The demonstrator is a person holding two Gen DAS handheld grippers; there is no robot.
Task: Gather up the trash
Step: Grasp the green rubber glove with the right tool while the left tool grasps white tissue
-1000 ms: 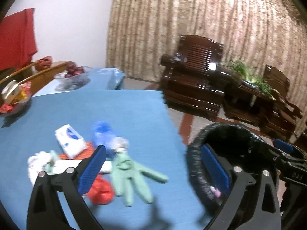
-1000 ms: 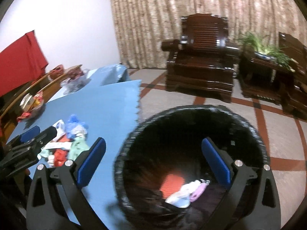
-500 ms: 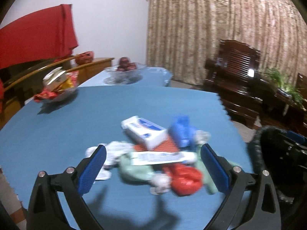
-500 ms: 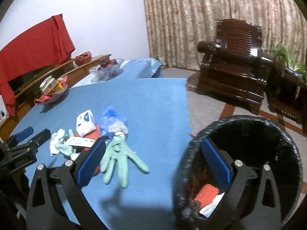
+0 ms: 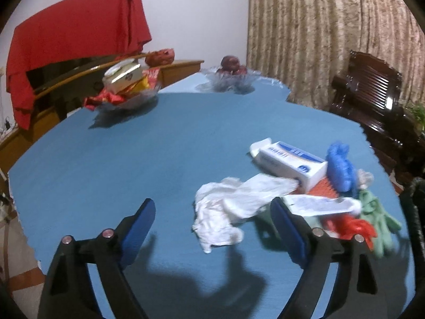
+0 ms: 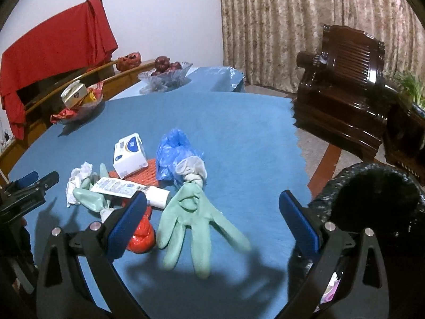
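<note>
Most of the job looks undone: the blue table has its whole trash pile sitting mid-frame, green glove, blue bag, white box, tube and crumpled tissue, while the black bin waits at lower right off the table's jagged edge. Both claws, left gripper and right gripper, hang wide open and empty, with bare table all round.

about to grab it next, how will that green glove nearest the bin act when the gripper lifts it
The green glove lies flat with limp, splayed fingers, so it will probably flop and dangle rather than hold shape. It looks thin, likely very light. Its cuff touches the blue bag, so pulling might drag that along. The right gripper is open above it.
</note>
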